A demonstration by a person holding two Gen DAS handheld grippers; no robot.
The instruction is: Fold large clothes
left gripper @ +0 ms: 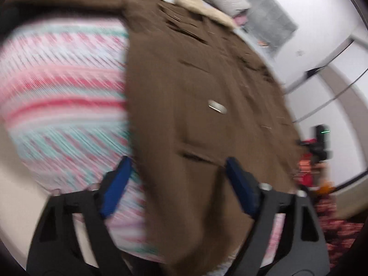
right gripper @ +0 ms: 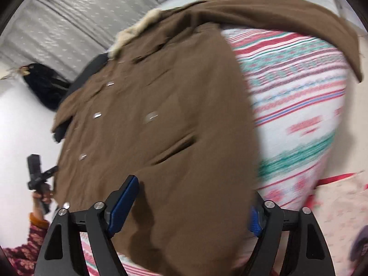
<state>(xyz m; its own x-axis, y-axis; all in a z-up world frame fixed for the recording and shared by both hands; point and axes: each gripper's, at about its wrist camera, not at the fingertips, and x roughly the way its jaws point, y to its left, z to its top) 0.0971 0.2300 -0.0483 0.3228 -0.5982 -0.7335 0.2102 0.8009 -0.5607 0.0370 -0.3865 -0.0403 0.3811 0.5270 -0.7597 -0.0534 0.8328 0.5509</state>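
My left hand-held gripper [left gripper: 177,172] and right hand-held gripper [right gripper: 195,197] are black frames with silver screws and blue pads [right gripper: 123,203]. My sleeve [right gripper: 27,248] is maroon-patterned, orange-cuffed.

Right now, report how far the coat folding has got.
Done: the brown coat lies spread on the striped blanket, one sleeve flung outward. In hand: left gripper and right gripper hover open over its hem, gripping nothing. Left: every fold.

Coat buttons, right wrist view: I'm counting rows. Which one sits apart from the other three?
The button right of the pocket-side middle, above the pocket slit; the other three line the coat's left edge.
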